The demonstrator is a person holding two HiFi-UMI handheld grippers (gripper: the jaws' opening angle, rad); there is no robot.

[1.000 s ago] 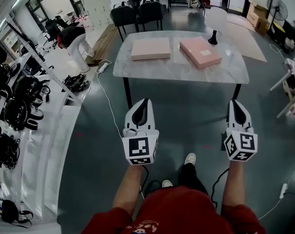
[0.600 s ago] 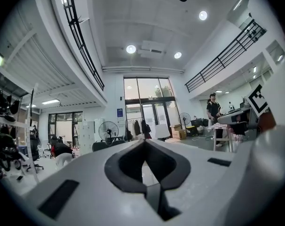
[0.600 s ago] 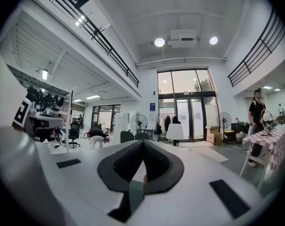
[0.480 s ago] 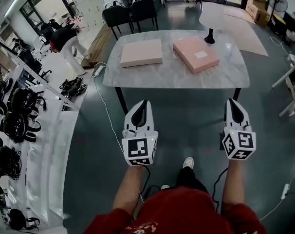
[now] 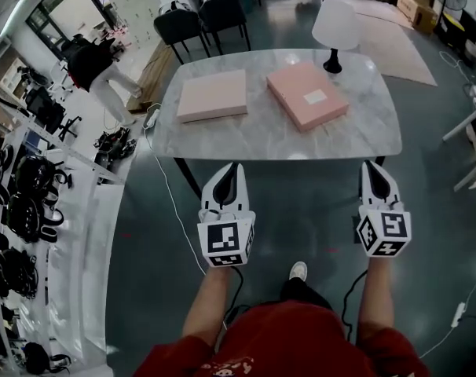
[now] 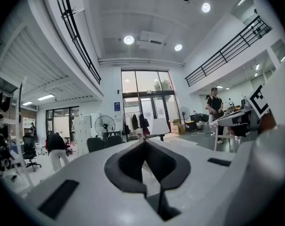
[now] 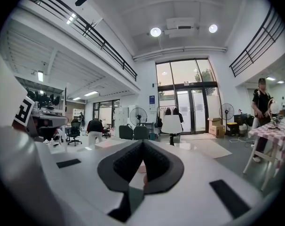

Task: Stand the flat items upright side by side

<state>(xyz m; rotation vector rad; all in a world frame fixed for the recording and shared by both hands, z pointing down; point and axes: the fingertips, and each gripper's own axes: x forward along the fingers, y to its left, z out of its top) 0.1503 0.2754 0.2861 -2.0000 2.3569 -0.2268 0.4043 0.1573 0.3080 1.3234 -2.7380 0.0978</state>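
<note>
Two flat pink boxes lie on the marble table (image 5: 356, 140): a pale one (image 5: 213, 95) at the left and a deeper pink one (image 5: 307, 94) with a white label at the right. My left gripper (image 5: 232, 166) and right gripper (image 5: 373, 164) hang over the floor just short of the table's near edge, both pointing at it. Each has its jaws shut with nothing between them. In the gripper views the tips meet at the left gripper (image 6: 144, 141) and the right gripper (image 7: 142, 141).
A white lamp (image 5: 335, 27) stands at the table's far right. Two dark chairs (image 5: 199, 23) sit behind the table. A person in dark clothes (image 5: 93, 61) bends over at the left, beside racks of gear (image 5: 22, 203). A cable (image 5: 167, 171) trails across the floor.
The table and boxes have come nearer and lower in the head view as I walk toward them. Both grippers keep their pose and stay shut.
</note>
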